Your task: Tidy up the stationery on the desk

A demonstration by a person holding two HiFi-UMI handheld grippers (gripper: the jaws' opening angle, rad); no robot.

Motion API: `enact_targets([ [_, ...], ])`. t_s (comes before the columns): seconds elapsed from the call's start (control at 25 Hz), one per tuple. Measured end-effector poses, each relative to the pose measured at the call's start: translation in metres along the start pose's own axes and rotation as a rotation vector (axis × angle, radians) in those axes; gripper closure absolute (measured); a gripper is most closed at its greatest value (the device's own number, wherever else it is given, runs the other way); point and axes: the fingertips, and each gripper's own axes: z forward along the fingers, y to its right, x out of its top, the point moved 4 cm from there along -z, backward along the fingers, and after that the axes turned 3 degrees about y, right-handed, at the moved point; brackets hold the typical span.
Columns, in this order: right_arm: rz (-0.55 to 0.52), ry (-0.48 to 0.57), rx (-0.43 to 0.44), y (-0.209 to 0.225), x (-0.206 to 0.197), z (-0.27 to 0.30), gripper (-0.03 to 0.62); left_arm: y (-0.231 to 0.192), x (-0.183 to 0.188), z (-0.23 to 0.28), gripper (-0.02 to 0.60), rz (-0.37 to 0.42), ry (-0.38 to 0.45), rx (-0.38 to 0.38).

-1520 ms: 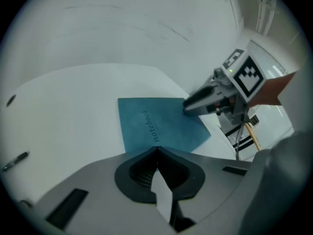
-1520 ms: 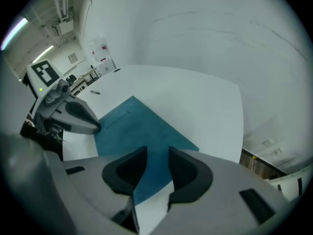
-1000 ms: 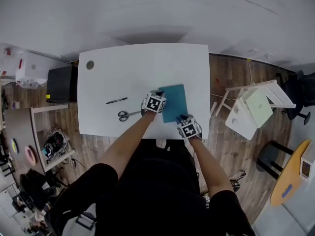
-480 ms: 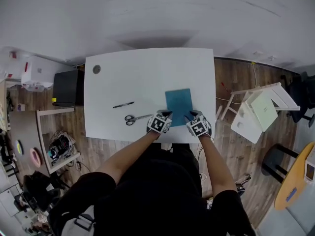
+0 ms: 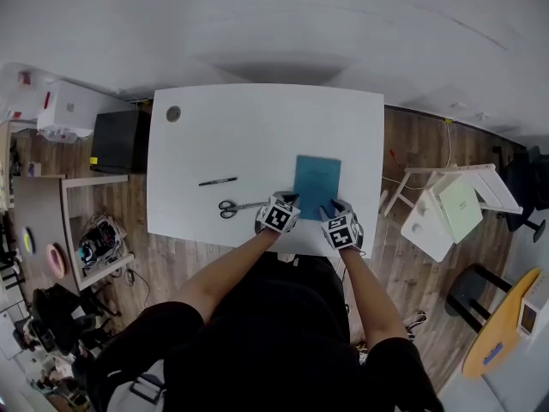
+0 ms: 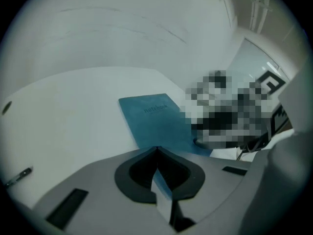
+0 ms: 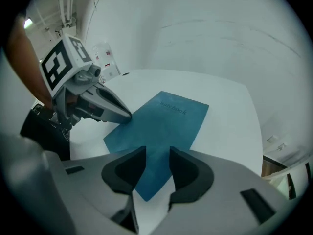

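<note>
White and rectangular, the desk top (image 5: 257,136) carries a flat teal notebook (image 5: 317,183) near its front right edge. The left gripper (image 6: 156,149), jaws pressed together, tips against the notebook's left edge; the right gripper (image 7: 157,153) holds its jaws apart over the near corner. Dark-handled metal scissors (image 5: 236,205) and a thin black pen (image 5: 218,181) lie further left.

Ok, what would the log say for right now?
left gripper: jaws shut, tip at notebook edge | right gripper: jaws apart over notebook corner | scissors, pen: lying on desk
</note>
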Motion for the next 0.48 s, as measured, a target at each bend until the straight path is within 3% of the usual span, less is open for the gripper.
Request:
enact_targets([
  [0.24,0.017,0.012,-0.005,0.013,0.041,0.027,0.464,-0.05,0.042,0.005,0.567,-0.057,0.06,0.042],
  [0.48,-0.057,-0.008,0.036,0.029,0.097,0.064,0.462,-0.103,0.079,-0.002,0.566,-0.154,0.086,0.075],
])
